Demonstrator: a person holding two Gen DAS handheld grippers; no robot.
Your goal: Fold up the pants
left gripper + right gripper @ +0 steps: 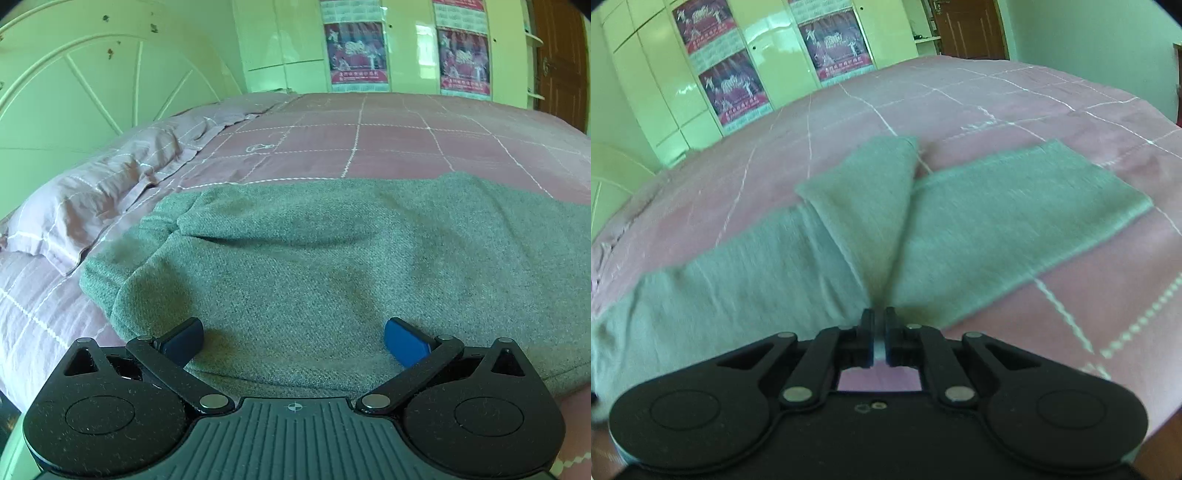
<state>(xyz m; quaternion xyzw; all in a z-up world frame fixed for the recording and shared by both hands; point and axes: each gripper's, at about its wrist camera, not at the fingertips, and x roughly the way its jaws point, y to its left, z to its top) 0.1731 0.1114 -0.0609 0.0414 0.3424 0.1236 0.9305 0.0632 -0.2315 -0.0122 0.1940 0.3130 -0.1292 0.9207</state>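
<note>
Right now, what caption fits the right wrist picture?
Right gripper pinched shut on the near edge of grey-green pants spread on a pink checked bedspread.

one pants, two claws, perhaps two pillows

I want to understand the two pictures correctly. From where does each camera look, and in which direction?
Left wrist: sits on the left gripper, open, low over the pants, facing the headboard and wardrobe.
Right wrist: sits on the right gripper, shut at the pants' near edge, looking across the bed.
Shared: pants, bed, wardrobe. No hands visible.
</note>
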